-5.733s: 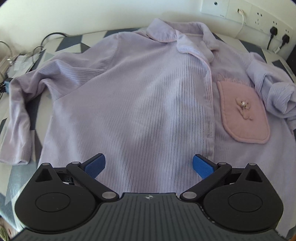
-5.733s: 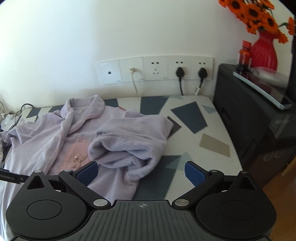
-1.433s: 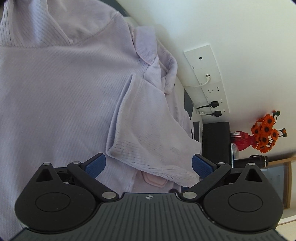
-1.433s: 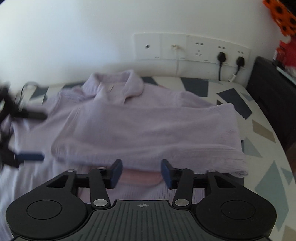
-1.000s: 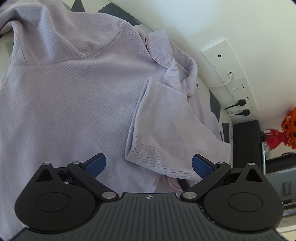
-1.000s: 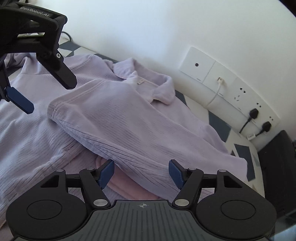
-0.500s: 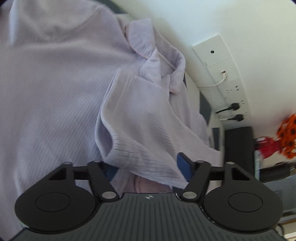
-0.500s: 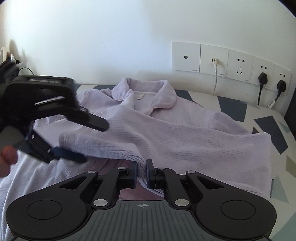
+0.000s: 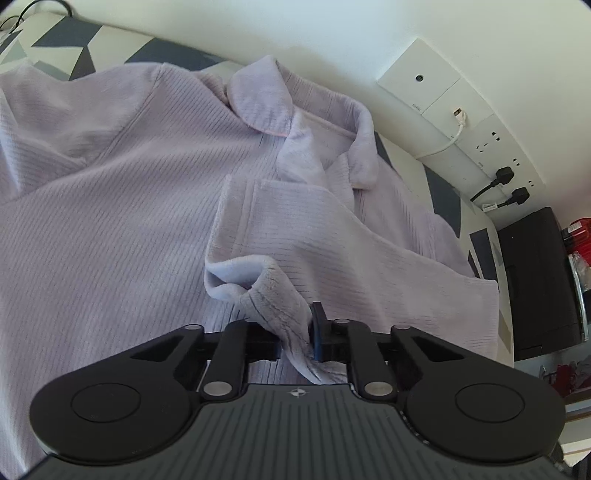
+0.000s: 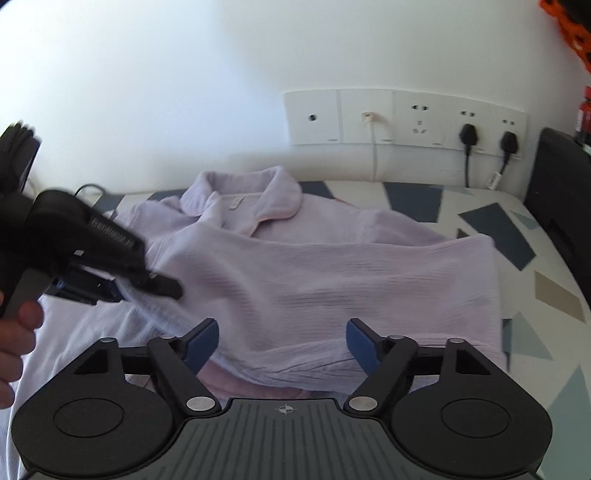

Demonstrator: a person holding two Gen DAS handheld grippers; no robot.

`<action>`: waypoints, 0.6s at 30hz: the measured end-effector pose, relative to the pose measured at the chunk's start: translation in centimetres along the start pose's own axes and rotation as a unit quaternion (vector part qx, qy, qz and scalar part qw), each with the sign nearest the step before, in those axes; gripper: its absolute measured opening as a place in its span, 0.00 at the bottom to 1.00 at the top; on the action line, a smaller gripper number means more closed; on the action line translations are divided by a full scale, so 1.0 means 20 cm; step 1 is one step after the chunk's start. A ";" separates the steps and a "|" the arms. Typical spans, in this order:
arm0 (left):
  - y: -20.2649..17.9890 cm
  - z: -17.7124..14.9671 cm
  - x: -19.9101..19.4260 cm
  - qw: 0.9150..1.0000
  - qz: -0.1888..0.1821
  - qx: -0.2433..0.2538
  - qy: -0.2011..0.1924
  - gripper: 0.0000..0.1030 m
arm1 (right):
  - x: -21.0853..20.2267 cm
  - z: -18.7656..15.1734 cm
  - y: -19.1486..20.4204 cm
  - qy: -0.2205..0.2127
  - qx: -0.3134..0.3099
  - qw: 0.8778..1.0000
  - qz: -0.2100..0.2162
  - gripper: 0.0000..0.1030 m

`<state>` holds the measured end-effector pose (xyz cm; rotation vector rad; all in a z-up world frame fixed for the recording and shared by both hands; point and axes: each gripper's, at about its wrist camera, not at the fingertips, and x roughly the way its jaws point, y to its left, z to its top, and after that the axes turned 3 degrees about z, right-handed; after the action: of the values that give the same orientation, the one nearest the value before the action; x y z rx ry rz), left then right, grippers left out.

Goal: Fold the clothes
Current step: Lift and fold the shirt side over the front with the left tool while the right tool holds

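Note:
A lilac ribbed pyjama shirt (image 9: 110,221) lies spread on the patterned bed, collar (image 9: 258,99) toward the wall. Its right sleeve (image 9: 332,251) is folded across the chest. My left gripper (image 9: 295,332) is shut on the cuff (image 9: 273,295) of that sleeve, which bunches up between the fingers. In the right wrist view the shirt (image 10: 332,273) fills the middle and my right gripper (image 10: 280,343) stands open just above the sleeve's near edge, holding nothing. The left gripper (image 10: 122,288) shows there at the left, pinching the cuff, with a hand (image 10: 18,332) on its handle.
A white socket panel (image 10: 402,118) with two black plugs and a white cable is on the wall behind the bed. A black cabinet (image 9: 535,280) stands at the bed's right end. Bare patterned bedsheet (image 10: 498,236) shows right of the shirt. Cables lie at the far left (image 9: 22,14).
My left gripper closed on the sleeve cuff and lifted it slightly. My right gripper, shut on the sleeve half a second ago, has opened and let go.

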<state>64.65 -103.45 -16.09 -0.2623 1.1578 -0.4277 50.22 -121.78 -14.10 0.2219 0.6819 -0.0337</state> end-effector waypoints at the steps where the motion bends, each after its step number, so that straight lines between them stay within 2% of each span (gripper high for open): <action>1: -0.01 0.01 -0.03 1.000 -0.007 0.005 -0.010 0.11 | -0.02 0.02 -0.03 -0.008 0.009 1.000 -0.009 0.73; 5: -0.08 0.08 -0.18 0.996 -0.031 0.042 -0.077 0.10 | -0.14 0.12 -0.20 -0.041 0.061 0.996 -0.051 0.74; 8: -0.15 0.13 -0.31 0.986 -0.048 0.074 -0.138 0.09 | -0.23 0.20 -0.35 -0.062 0.118 0.985 -0.111 0.73; 10: -0.14 0.17 -0.39 0.981 -0.055 0.074 -0.174 0.09 | -0.30 0.23 -0.42 -0.070 0.139 0.978 -0.136 0.73; 14: -0.13 0.25 -0.57 0.965 -0.069 0.073 -0.243 0.09 | -0.39 0.19 -0.45 -0.063 0.110 0.980 -0.150 0.74; 16: -0.10 0.27 -0.64 0.956 -0.058 0.077 -0.276 0.09 | -0.39 0.15 -0.42 -0.046 0.090 0.984 -0.145 0.74; 17: -0.06 0.28 -0.64 0.955 -0.046 0.077 -0.283 0.09 | -0.38 0.12 -0.40 -0.034 0.082 0.987 -0.136 0.74; 18: -0.02 0.28 -0.61 0.958 -0.031 0.073 -0.275 0.09 | -0.36 0.09 -0.37 -0.022 0.071 0.989 -0.128 0.74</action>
<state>65.73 -98.32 -3.72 -0.2669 0.5695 -0.4568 45.03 -129.68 -9.64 0.2686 0.6610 -0.3332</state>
